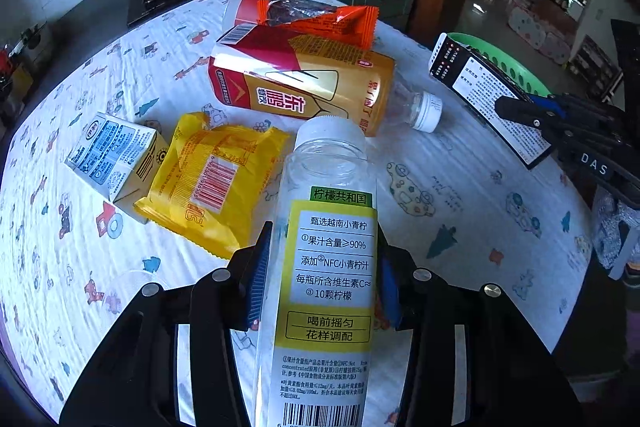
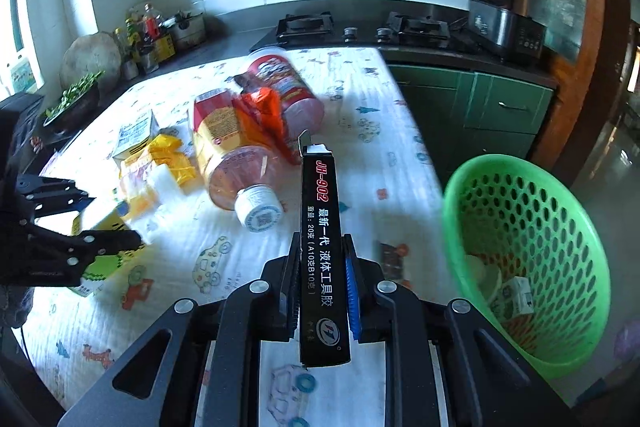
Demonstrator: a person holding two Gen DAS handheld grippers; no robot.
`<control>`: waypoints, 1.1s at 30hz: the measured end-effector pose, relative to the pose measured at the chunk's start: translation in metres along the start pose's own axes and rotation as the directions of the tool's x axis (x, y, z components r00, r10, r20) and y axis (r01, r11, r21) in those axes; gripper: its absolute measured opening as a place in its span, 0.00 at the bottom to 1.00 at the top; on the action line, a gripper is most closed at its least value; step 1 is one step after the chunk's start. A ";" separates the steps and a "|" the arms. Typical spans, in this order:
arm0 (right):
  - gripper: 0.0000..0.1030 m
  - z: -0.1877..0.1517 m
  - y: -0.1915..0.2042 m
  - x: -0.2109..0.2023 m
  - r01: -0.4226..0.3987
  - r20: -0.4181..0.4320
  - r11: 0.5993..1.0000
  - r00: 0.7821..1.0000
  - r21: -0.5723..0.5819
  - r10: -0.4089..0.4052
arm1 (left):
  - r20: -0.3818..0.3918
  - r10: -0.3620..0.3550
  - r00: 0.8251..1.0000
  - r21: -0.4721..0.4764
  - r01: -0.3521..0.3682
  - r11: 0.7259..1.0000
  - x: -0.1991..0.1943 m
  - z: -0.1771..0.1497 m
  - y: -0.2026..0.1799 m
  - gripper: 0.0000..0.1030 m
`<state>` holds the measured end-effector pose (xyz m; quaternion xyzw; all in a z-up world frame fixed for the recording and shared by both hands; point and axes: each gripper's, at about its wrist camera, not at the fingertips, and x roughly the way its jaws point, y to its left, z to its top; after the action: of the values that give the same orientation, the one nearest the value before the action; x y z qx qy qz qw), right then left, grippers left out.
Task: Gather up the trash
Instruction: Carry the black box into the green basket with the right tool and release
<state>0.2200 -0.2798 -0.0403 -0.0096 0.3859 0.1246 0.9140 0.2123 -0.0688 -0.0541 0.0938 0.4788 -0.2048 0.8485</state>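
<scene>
Gripping bottle [image 1: 328,255] — and glue box [image 2: 324,251].

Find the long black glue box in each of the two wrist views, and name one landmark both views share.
Left wrist: black glue box at right, in the right gripper.
Right wrist: lower centre, clamped between the jaws.
Shared landmark: green basket.

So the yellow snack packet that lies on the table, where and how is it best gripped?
Probably pinch the yellow packet at its crimped near end, coming from above. It lies flat and soft; its far side touches the small carton, while this end seems free on the tablecloth.
</scene>
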 end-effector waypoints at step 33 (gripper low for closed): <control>0.30 -0.035 -0.198 -0.011 0.284 -0.045 0.914 0.958 0.288 -0.284 | 0.110 -0.204 0.973 0.120 0.190 0.974 -0.015 0.091 -0.114 0.44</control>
<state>0.2344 -0.4784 -0.0725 0.0691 0.3954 -0.0677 0.9134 0.2261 -0.1999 0.0109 0.0793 0.4212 -0.3191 0.8453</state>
